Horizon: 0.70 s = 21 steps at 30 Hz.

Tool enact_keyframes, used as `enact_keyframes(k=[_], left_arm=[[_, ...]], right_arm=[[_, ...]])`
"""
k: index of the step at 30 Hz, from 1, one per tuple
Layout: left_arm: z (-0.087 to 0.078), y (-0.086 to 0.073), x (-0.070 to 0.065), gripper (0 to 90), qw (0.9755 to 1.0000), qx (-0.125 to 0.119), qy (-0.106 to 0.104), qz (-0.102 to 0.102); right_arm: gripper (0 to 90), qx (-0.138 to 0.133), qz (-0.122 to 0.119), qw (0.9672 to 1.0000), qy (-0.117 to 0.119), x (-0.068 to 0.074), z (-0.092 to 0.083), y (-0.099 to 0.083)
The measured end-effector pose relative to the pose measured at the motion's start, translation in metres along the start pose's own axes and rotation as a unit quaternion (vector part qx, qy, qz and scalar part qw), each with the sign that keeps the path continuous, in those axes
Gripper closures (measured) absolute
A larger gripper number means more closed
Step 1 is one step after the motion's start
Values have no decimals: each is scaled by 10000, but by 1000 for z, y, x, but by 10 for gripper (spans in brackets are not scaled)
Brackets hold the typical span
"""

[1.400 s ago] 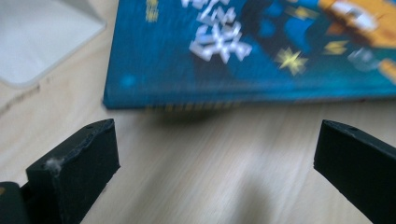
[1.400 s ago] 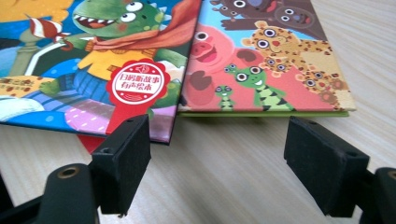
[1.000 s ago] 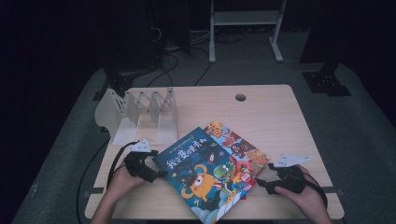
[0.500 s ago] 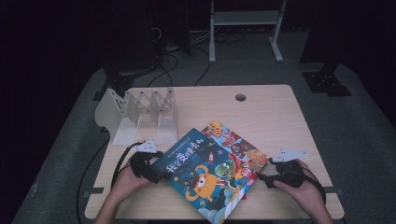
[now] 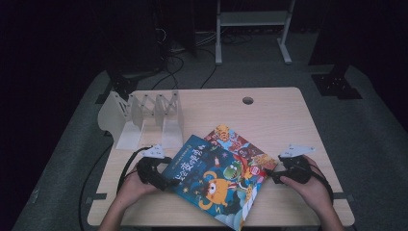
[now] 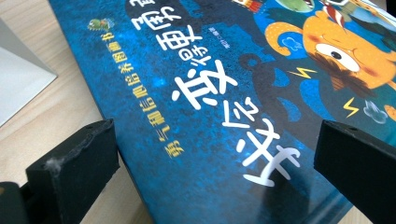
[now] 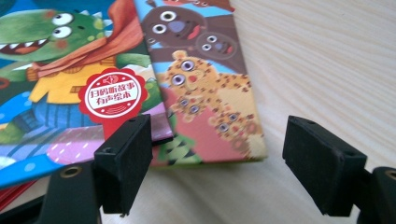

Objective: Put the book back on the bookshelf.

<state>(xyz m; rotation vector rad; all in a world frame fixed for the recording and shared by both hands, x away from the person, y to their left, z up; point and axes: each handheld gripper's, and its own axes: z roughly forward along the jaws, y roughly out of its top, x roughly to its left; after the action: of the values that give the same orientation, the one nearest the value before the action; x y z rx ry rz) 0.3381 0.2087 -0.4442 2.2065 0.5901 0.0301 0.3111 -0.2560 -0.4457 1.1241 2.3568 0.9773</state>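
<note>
- Two picture books lie stacked near the front edge of the wooden table (image 5: 288, 120), both turned at an angle to the table's edges.
- The blue book (image 5: 211, 185) lies on top; its cover shows an orange creature and white lettering, and one corner juts past the table's front edge.
- The red book (image 5: 235, 142) lies under it and sticks out at the far and right sides, with its leopard-pattern corner toward the right hand.
- The left gripper (image 5: 161, 182) sits at the blue book's left edge, held in the person's left hand (image 5: 132, 185).
- In the left gripper view, its jaws stand wide apart, one over the bare table left of the blue book (image 6: 219, 107) and the other over the cover; neither presses on it.
- The right gripper (image 5: 272, 177) sits at the right corner of the stack, held in the right hand (image 5: 308, 185).
- In the right gripper view, its jaws also stand wide, with the corner of the red book (image 7: 210, 107) just ahead of the gap; the left jaw overlaps the edge of the blue book (image 7: 60, 88), and I cannot tell whether it touches.
- A white folding rack (image 5: 144, 118) stands on the table's far left, well apart from the books.
</note>
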Motion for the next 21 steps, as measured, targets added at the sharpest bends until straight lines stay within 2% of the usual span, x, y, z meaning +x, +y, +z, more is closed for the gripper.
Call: enact_keyframes(k=[21], left_arm=[[2, 1, -8, 0, 9997, -7, -236, 96]], right_arm=[[234, 98, 229, 9989, -396, -36, 40, 38]])
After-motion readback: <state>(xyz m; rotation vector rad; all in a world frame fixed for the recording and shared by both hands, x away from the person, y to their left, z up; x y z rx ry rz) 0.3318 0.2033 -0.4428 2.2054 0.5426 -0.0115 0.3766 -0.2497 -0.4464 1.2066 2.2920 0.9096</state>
